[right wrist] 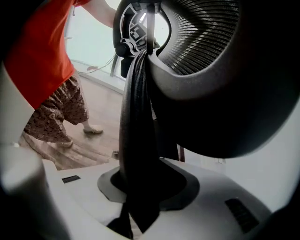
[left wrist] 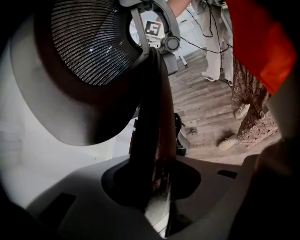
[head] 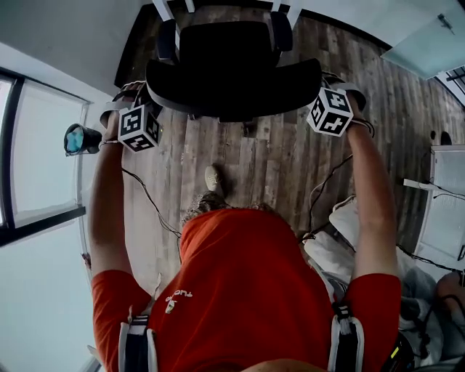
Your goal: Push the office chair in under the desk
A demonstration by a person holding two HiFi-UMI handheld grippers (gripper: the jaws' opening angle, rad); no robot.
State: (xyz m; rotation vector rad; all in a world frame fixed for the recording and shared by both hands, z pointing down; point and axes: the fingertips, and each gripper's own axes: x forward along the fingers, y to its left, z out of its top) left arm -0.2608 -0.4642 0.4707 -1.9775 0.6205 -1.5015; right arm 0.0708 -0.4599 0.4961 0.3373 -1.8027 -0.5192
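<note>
A black office chair stands on the wood floor ahead of me, seen from above, its backrest toward me. My left gripper is at the backrest's left edge and my right gripper at its right edge. In the left gripper view the dark backrest rim runs down between the jaws of the left gripper, with the mesh back above. In the right gripper view the rim sits likewise in the right gripper. Both are shut on the rim.
White frame legs show at the top edge beyond the chair. A black device with a blue lens sits by the window at left. Cables trail on the floor, and white furniture stands at right. My foot is behind the chair.
</note>
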